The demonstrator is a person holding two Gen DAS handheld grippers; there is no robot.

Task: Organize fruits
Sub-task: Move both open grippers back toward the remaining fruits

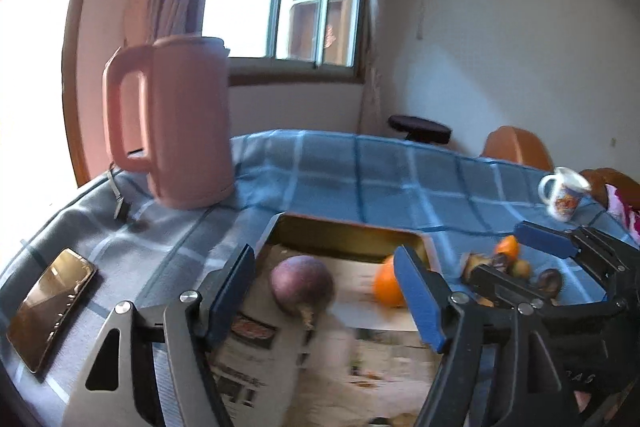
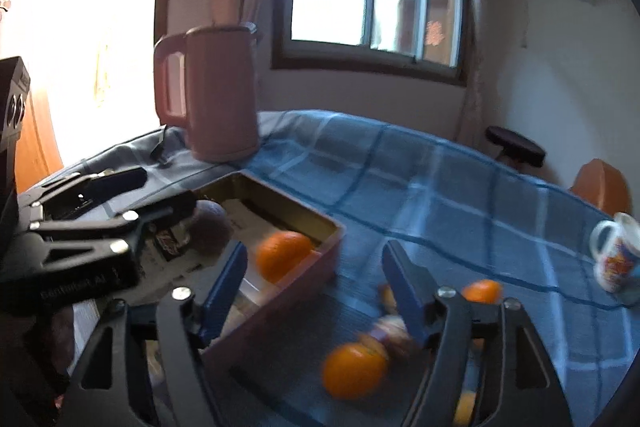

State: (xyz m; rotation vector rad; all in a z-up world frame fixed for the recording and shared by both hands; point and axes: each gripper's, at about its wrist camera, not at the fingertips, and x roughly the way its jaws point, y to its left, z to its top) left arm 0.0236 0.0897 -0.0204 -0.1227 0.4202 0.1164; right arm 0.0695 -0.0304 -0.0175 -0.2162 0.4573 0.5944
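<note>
A shallow box point(image 1: 344, 233) lined with newspaper sits on the blue checked tablecloth. In it lie a purple passion fruit point(image 1: 302, 285) and an orange point(image 1: 387, 287). My left gripper point(image 1: 326, 287) is open and empty just above the box, with the passion fruit between its jaws. In the right wrist view the box point(image 2: 316, 267) is at left with the orange point(image 2: 282, 255) inside. My right gripper point(image 2: 316, 287) is open and empty over the box's right wall. Loose fruits lie on the cloth: an orange point(image 2: 354, 371), a small orange point(image 2: 482, 291) and dark fruits point(image 1: 548, 281).
A pink kettle point(image 1: 180, 123) stands behind the box at the left. A phone point(image 1: 50, 307) lies at the table's left edge. A white mug point(image 2: 614, 251) stands at the right. A black stool point(image 1: 420, 129) and orange chairs point(image 1: 516, 147) are beyond the table.
</note>
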